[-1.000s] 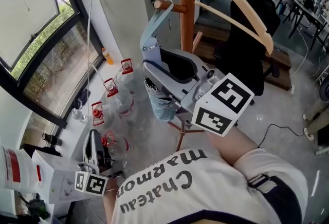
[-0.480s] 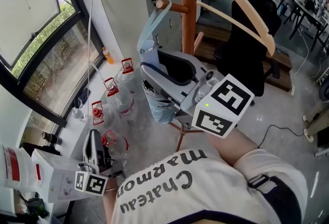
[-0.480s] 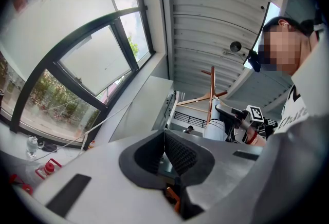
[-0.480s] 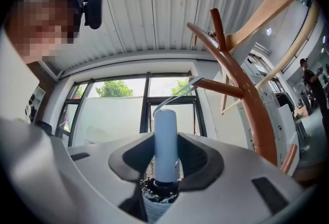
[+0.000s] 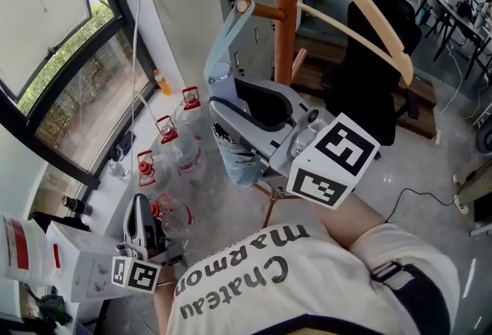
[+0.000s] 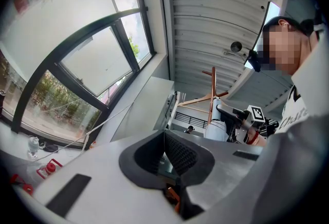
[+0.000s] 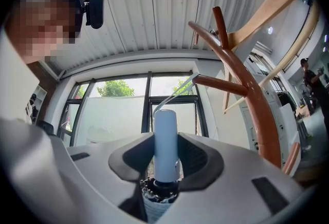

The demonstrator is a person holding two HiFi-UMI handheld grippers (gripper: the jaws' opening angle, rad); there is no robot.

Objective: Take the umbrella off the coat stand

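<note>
Since containers come first: four clear plastic jugs [image 5: 171,143] with red caps and handles are seen at left of centre in the head view, below the window. How full they are cannot be told through the clear walls. A small orange bottle [image 5: 161,84] is stood on the sill ledge above them, contents not readable. A white carton [image 5: 77,272] is seen at lower left, closed.

The umbrella [image 5: 233,153] is found at frame centre, folded, with its pleated pale fabric bunched below a smooth, pale blue cylindrical handle [image 7: 165,141]. The handle is clamped upright in the right gripper [image 5: 223,95], with the dark ribbed fingers [image 7: 198,156] pressed on both its sides. A flat pale blue strap [image 5: 227,38] is run from the handle up to the tip of a round peg [image 5: 257,11]. So the umbrella is not yet off the coat stand [image 5: 285,11].

The stand is made of turned reddish-brown wood, and lighter curved wooden hangers [image 5: 361,11] are hung on it at upper right. A black office chair [image 5: 369,72] is seen behind it.

The left gripper [image 5: 142,230] is held low at lower left. In the left gripper view its fingers [image 6: 180,153] are drawn together with nothing between them. Both gripper bodies are smooth grey plastic.
</note>
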